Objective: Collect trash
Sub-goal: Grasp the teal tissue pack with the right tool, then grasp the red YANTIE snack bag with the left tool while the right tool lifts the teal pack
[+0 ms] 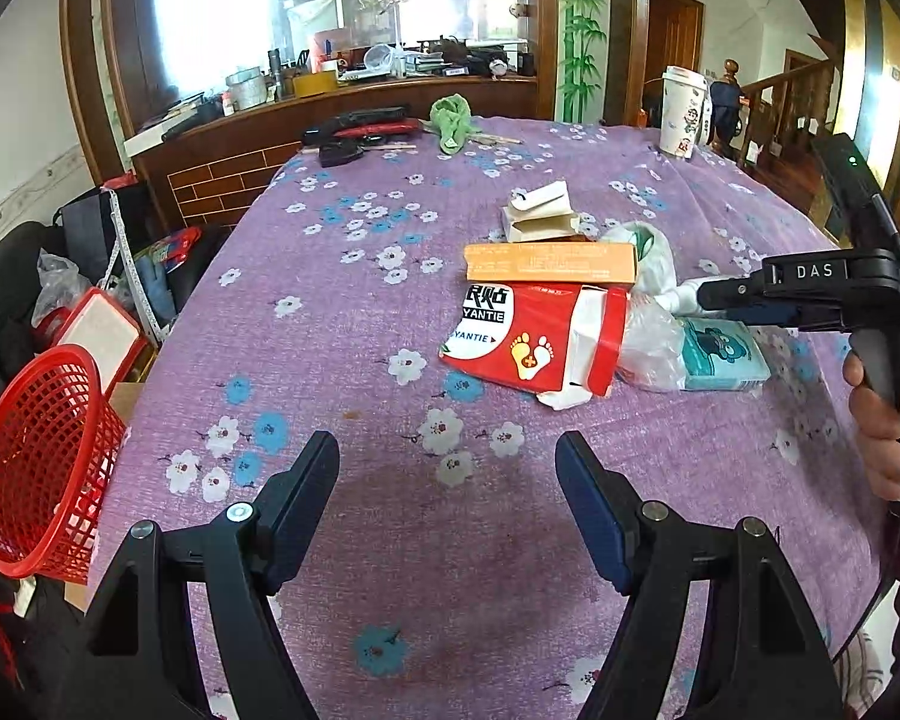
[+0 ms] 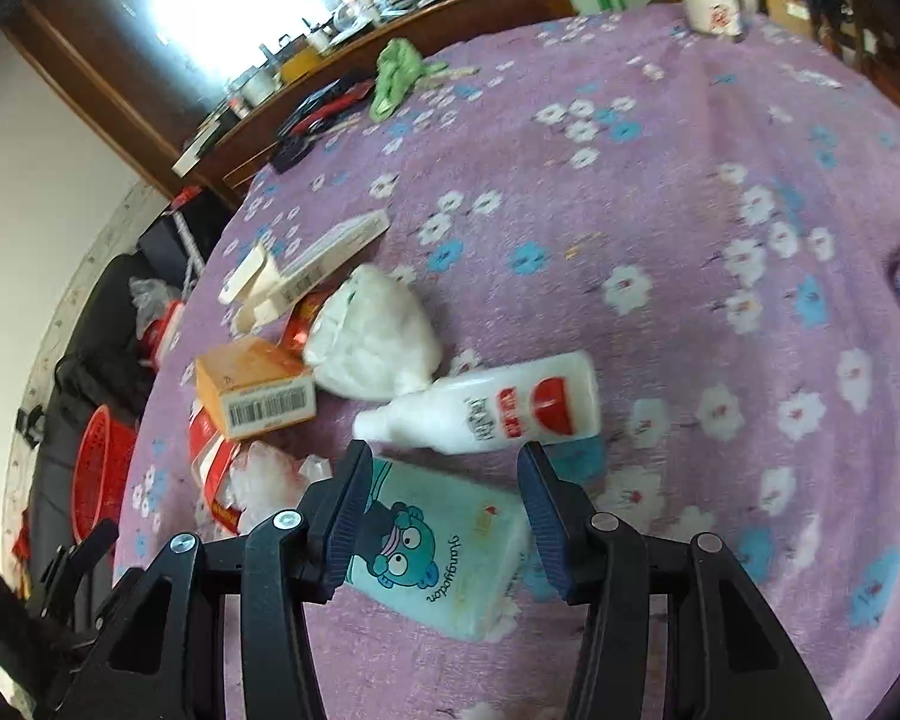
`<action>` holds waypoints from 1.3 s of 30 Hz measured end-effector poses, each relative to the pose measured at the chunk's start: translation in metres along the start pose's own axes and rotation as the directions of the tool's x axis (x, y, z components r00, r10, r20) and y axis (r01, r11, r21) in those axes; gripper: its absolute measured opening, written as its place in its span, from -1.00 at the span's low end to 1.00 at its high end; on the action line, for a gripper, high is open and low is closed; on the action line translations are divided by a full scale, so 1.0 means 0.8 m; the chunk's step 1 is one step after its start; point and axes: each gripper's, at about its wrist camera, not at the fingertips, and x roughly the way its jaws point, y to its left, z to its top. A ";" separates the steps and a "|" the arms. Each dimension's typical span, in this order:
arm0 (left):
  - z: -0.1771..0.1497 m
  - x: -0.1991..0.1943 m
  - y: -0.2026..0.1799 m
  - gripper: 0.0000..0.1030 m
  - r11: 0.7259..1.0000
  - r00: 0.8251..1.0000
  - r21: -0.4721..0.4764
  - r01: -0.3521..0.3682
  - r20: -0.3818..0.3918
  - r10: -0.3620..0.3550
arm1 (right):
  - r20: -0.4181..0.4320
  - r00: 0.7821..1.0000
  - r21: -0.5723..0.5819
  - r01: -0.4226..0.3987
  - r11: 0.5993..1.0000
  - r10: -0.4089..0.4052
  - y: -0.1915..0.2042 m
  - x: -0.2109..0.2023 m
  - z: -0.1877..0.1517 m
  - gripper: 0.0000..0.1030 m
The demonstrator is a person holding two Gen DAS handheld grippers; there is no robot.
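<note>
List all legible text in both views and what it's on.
"YANTIE", printed twice: red and white packet.
"DAS": body of the right gripper, left wrist view.
"slangyodon", roughly, seen upside down: teal tissue pack.
White bottle: red label lettering too blurred.
Orange box: barcode digits too small.
Paper cup: print unreadable.

Bare cloth on worktop [image 1: 342, 324] nr left claw [image 1: 447, 468]; trash pile blocks fwd: red pouch [image 1: 528, 339], orange box [image 1: 549, 261]; white bottle [image 2: 492, 405] lies just ahead of right claw [image 2: 441, 480].
</note>
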 end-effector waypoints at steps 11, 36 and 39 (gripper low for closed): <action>0.012 0.013 0.020 0.43 0.998 0.999 -0.059 0.016 -0.038 -0.018 | -0.154 0.986 -0.288 -0.107 0.952 0.065 0.085 -0.003 -0.082 0.26; 0.065 0.055 -0.005 0.45 0.971 0.982 -0.216 0.102 -0.135 -0.133 | -0.027 0.996 -0.457 0.062 0.887 -0.083 0.094 -0.033 -0.129 -0.46; 0.077 0.078 -0.009 0.46 0.972 0.976 -0.221 0.079 -0.183 -0.121 | -0.014 0.998 -0.455 0.049 0.889 -0.062 0.091 -0.041 -0.131 -0.31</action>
